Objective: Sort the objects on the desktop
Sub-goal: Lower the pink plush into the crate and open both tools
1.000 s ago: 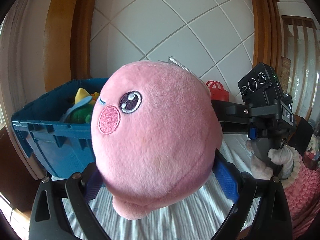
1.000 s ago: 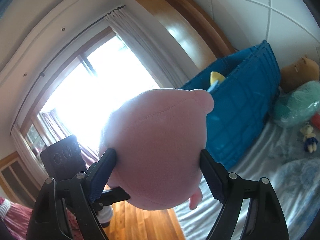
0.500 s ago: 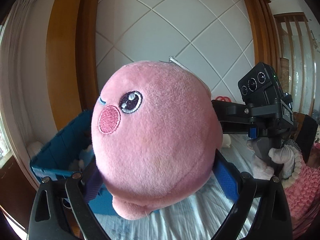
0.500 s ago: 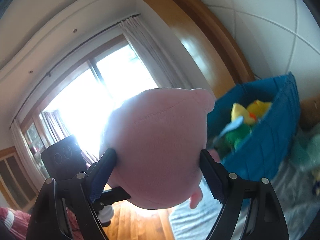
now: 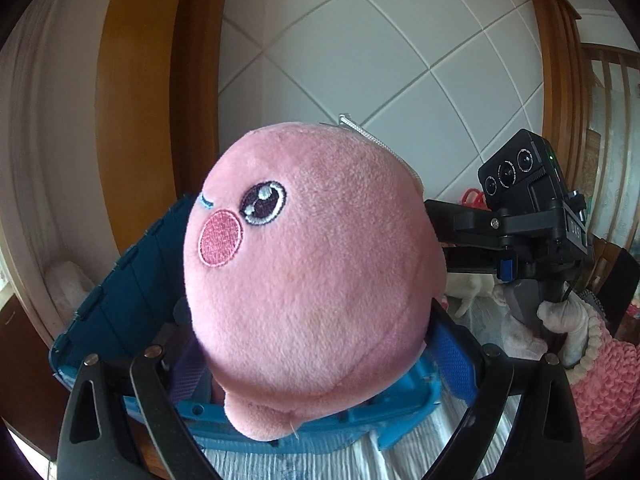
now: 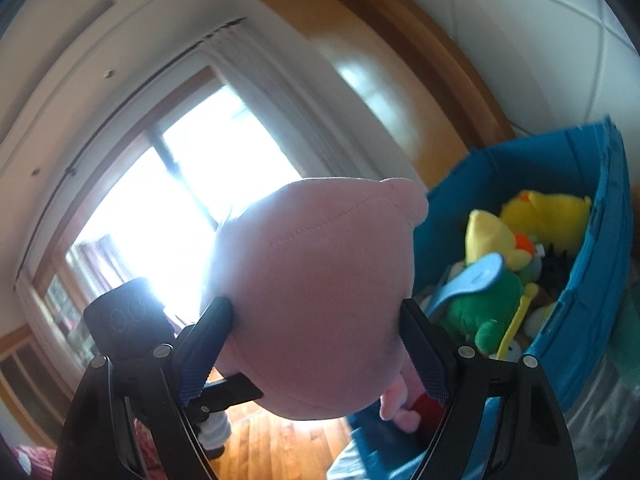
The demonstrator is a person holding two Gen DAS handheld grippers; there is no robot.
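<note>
Pink plush toy over the blue bin

Squeezing the pink plush toy from both sides: left gripper pinching its lower half, right gripper pressing blue pads into its back. Hanging in the air just above the blue bin. Sitting inside the bin: a yellow duck toy and a green toy.

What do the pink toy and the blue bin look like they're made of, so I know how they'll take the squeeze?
Pink toy: short-pile plush fabric, probably soft stuffing; fuzzy nap, embroidered eye and cheek, and a stitched seam in the right wrist view. It dents slightly at the pads. Blue bin: looks like rigid moulded plastic, with a semi-matte finish, ribbed walls and a hard rim.
</note>
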